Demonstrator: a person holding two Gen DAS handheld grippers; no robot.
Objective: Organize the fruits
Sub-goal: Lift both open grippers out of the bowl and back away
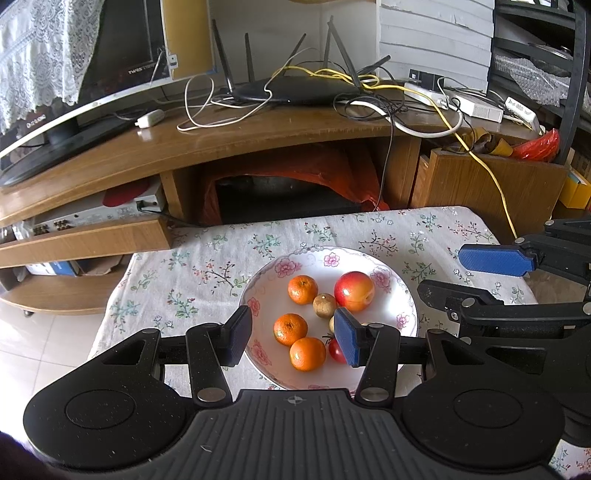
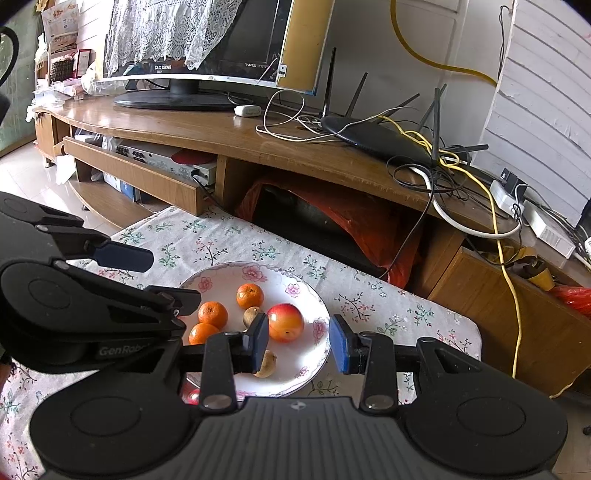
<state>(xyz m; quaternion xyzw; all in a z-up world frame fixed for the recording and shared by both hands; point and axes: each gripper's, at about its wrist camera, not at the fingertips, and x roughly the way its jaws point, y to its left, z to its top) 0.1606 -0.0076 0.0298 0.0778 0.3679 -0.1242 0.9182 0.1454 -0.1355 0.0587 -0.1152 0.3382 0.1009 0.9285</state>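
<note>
While both of my grippers hang over the low tabletop [image 1: 177, 280], I look down on a floral cloth [image 2: 236, 236], white with small pink and green sprigs, that covers its whole top. On it sits a white plate [image 1: 266, 280] with pink flowers round the rim, and all the fruit I can see lies in it: three oranges [image 1: 302, 289], a red-and-yellow apple [image 1: 354, 291], a small brown fruit [image 1: 324, 305] between them, and a small red fruit [image 1: 336, 350] near the plate's near edge. In the right wrist view a second brown fruit [image 2: 266, 363] shows beside my left-hand finger.

My left gripper [image 1: 293, 338] has its blue-padded fingers [image 1: 238, 338] parted over the plate, with nothing pressed between them. My right gripper [image 2: 298, 341] is likewise released, its fingers [image 2: 339, 343] standing apart above the plate's right rim and holding nothing.

Behind the tabletop runs a long curved wooden TV stand [image 1: 229, 140]. A monitor [image 2: 207, 48] stands on it, half draped with white lace [image 2: 162, 29]. Further along sits a black router [image 1: 295, 88] with several antennas, in a tangle of black, white and yellow cables [image 1: 480, 162]. A white power strip [image 1: 476, 107] lies at the far end. In the stand's open bay is something dark wrapped in orange-red plastic [image 2: 354, 221], and a silver device [image 2: 166, 162] rests on the lower shelf. The floor [image 1: 44, 339] is pale glossy tile.
</note>
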